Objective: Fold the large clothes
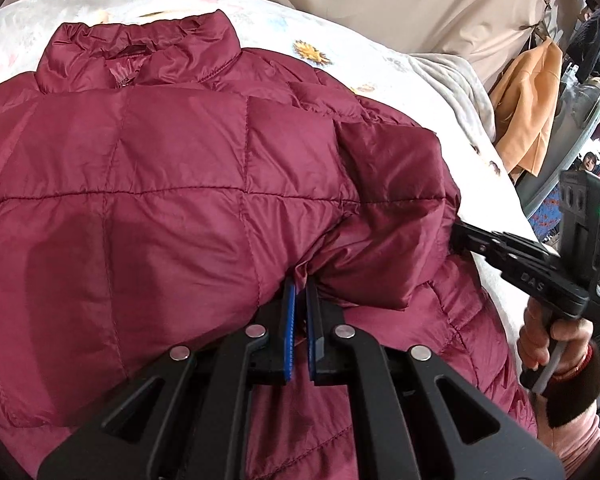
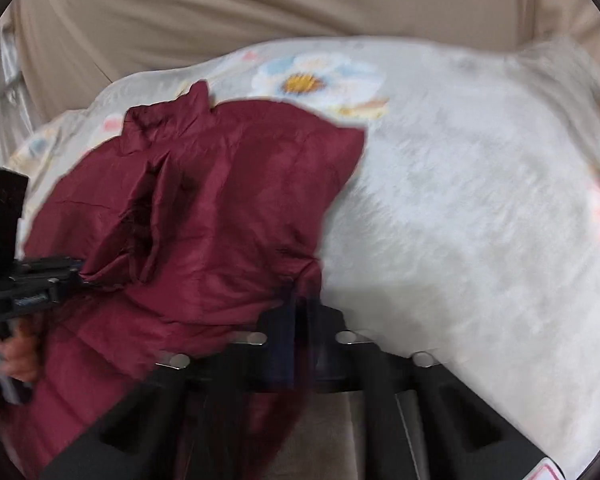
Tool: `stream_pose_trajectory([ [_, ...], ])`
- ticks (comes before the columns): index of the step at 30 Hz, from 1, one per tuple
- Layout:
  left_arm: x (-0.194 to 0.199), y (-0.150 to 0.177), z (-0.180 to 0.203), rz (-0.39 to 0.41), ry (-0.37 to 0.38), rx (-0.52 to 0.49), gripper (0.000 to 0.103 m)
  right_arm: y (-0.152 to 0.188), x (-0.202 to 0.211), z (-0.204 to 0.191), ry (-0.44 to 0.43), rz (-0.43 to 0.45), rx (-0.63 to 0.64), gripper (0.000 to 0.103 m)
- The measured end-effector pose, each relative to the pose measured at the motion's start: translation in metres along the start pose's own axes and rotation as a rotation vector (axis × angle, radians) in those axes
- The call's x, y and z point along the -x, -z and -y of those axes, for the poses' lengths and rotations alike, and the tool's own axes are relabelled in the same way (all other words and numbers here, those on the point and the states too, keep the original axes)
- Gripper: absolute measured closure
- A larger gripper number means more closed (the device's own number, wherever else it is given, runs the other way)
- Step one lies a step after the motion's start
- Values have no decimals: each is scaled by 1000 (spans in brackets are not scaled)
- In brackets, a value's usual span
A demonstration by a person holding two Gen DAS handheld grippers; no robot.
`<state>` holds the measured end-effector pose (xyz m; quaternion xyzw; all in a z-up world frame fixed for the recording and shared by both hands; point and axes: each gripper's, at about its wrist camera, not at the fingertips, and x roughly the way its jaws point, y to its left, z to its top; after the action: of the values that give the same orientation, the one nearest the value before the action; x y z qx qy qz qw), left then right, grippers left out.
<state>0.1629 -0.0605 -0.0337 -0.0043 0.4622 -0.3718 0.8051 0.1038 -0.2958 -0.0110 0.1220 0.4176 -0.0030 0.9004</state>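
Bedspread [image 1: 400, 76] with flowers carries your maroon puffer jacket [image 1: 140, 184], filling the frame's left and centre. Your left hand-held gripper [image 1: 300, 284] is clamped on a jacket fold, bottom centre; your right hand-held gripper [image 2: 300, 300] pinches the jacket's edge, blurred.

Black claw [image 1: 300, 280], blue pads [image 1: 289, 332], pink sleeve [image 1: 580, 440]

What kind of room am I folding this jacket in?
Probably a bedroom or clothes-storage room: the maroon puffer jacket lies on a floral blanket spread like bedding, a beige curtain hangs behind, and garments such as a tan coat hang at right.
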Motion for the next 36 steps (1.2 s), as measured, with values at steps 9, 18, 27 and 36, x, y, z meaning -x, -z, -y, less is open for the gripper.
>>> stream_pose_trajectory([
  [9,-3,2,5,19,-9,-11,99,15,20,-2,-16,-7,-92,99],
  [18,5,3,5,31,25,29,95,-41,10,-82,-202,-21,33,92],
  [27,120,3,-62,162,-102,60,64,-21,-11,-32,-30,-105,-49,103],
  [36,128,-57,-154,213,-259,225,65,-112,11,-143,-193,-11,134,92],
])
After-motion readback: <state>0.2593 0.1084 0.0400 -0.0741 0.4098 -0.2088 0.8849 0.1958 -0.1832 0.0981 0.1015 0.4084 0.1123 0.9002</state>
